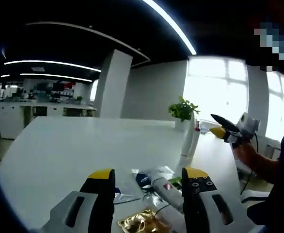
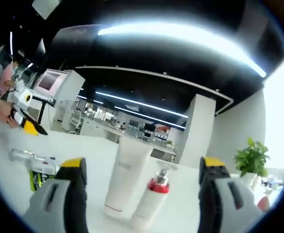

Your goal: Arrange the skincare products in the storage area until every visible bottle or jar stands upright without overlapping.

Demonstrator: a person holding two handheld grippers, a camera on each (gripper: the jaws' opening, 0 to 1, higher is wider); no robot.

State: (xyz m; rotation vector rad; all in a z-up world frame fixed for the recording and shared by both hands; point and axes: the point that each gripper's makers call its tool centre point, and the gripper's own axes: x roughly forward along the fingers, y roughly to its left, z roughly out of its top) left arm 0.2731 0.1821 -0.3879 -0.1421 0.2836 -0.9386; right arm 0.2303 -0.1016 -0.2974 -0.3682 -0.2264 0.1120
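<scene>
Evidently wide open and empty, both the left gripper (image 1: 148, 182) and right gripper (image 2: 144, 170); best pinched mid-body, that light, smooth, slippery tall white plastic tube (image 2: 124, 180) standing upright beside the red-collared white pump bottle (image 2: 151, 198).

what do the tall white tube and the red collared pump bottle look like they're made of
Tall white tube: probably matte plastic, since its surface is even, opaque and without glare. Pump bottle: likely white plastic with a glossy red collar and a shinier, possibly metallic-finished pump head; the blur leaves that open.

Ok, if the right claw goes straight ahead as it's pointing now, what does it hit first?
Probably the upright white tube and the white pump bottle with a red collar beside it; both stand between its open jaws, though depth is unclear.
</scene>
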